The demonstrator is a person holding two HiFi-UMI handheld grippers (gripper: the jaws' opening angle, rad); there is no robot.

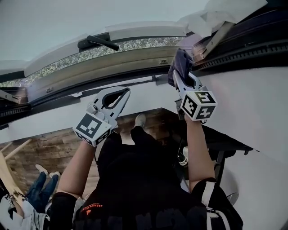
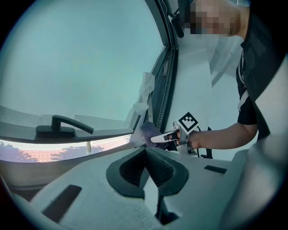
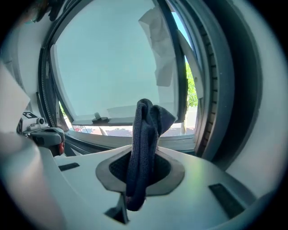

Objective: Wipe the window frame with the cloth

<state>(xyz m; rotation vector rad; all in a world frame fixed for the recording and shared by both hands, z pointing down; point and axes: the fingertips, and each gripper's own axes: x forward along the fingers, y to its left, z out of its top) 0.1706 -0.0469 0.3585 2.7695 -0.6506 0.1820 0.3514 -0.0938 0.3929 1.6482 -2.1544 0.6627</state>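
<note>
The tilted-open window's frame (image 1: 112,65) runs across the top of the head view, with a black handle (image 1: 99,42) on the sash. My right gripper (image 1: 178,75) is shut on a dark blue cloth (image 1: 182,62), whose bunched end is up against the frame's right end, by the corner. In the right gripper view the cloth (image 3: 144,143) stands clamped upright between the jaws, in front of the glass. My left gripper (image 1: 122,93) is shut and empty, held just below the frame to the left. In the left gripper view the right gripper (image 2: 164,137) and cloth (image 2: 147,130) show ahead.
White paper or film (image 1: 216,13) hangs at the window's upper right corner. A white wall band (image 1: 252,94) lies under the frame. Below are a wooden floor (image 1: 54,148), a dark table (image 1: 225,143), a bottle (image 1: 182,158) and blue items (image 1: 41,188) at lower left.
</note>
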